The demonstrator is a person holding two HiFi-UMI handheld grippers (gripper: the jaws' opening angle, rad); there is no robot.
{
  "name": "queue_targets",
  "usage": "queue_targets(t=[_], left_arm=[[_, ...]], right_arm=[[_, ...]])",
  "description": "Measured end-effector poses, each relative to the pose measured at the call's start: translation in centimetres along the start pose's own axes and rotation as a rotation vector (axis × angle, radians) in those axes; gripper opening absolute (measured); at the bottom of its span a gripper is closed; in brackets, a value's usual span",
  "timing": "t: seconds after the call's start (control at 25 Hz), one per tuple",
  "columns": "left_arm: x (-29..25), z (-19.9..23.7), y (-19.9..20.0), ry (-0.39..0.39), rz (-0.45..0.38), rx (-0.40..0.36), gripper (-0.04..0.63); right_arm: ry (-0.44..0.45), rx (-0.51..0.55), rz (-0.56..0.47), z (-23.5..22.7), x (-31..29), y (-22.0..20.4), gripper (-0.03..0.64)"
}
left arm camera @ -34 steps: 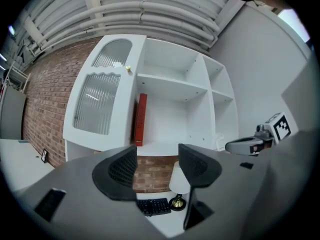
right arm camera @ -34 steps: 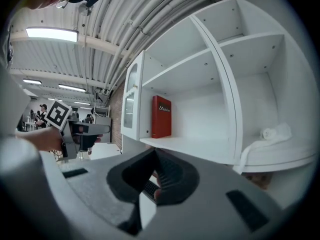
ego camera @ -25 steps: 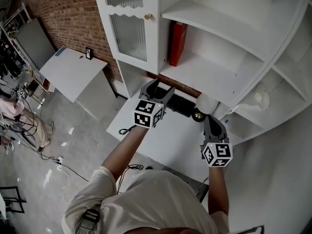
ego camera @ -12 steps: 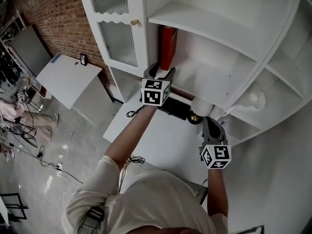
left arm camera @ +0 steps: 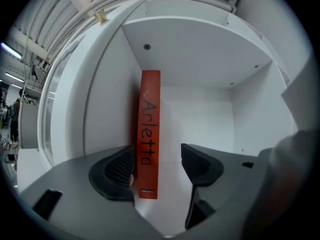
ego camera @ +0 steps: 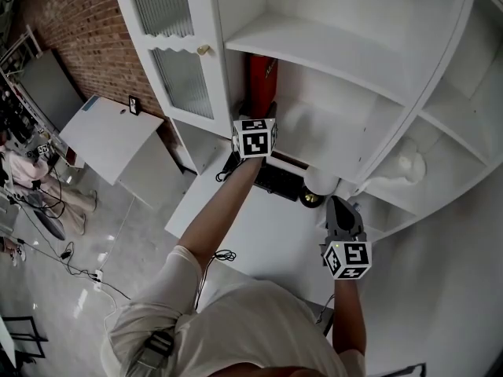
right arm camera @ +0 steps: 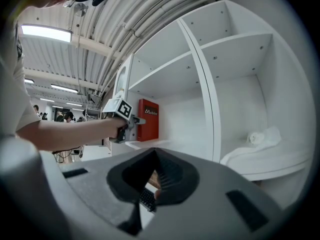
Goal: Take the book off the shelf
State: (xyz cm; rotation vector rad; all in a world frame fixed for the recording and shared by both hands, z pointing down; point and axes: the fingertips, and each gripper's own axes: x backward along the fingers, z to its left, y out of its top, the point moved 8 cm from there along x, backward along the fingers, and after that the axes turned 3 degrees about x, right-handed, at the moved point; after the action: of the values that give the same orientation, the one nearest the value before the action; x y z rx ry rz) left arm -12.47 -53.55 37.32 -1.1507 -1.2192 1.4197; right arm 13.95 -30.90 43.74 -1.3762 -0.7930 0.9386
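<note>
Red book (left arm camera: 149, 134) beside shelf wall (left arm camera: 107, 109) | left gripper (left arm camera: 157, 166) just opening, spine between | right gripper (right arm camera: 152, 184) closed

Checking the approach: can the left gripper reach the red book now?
Probably yes: the left gripper has just been opening its jaws, the book stands framed between them, ungripped; nothing blocks it.
</note>
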Motion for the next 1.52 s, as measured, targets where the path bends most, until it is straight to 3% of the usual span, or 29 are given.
queue_targets(t=[0.28, 1.04, 1.2, 1.32, 1.52], left_arm=[[-2.1, 0.6, -0.4, 0.066, 0.011, 0.011, 0.279], [-6.8, -0.1, -0.5, 0.054, 0.025, -0.043, 0.289], [-7.8, 0.1, -0.4, 0.063, 0.005, -0.047, 0.249], [-8.4, 0.4, -0.2, 0.066, -0.003, -0.042, 0.169], [-8.5, 0.5, -0.2, 0.034, -0.019, -0.038, 0.154]], right_arm=[[-0.006, -0.018, 0.003, -0.7, 0.5, -0.8, 0.0], [-0.084, -0.053, 0.03, -1.9, 2.1, -2.3, -0.002], [-0.102, -0.052, 0.039, -1.6, 2.3, -2.3, 0.0], [-0.118, -0.055, 0.049, -1.4, 2.4, -2.4, 0.0], [-0.136, -0.053, 0.057, -1.0, 2.6, -2.4, 0.0]])
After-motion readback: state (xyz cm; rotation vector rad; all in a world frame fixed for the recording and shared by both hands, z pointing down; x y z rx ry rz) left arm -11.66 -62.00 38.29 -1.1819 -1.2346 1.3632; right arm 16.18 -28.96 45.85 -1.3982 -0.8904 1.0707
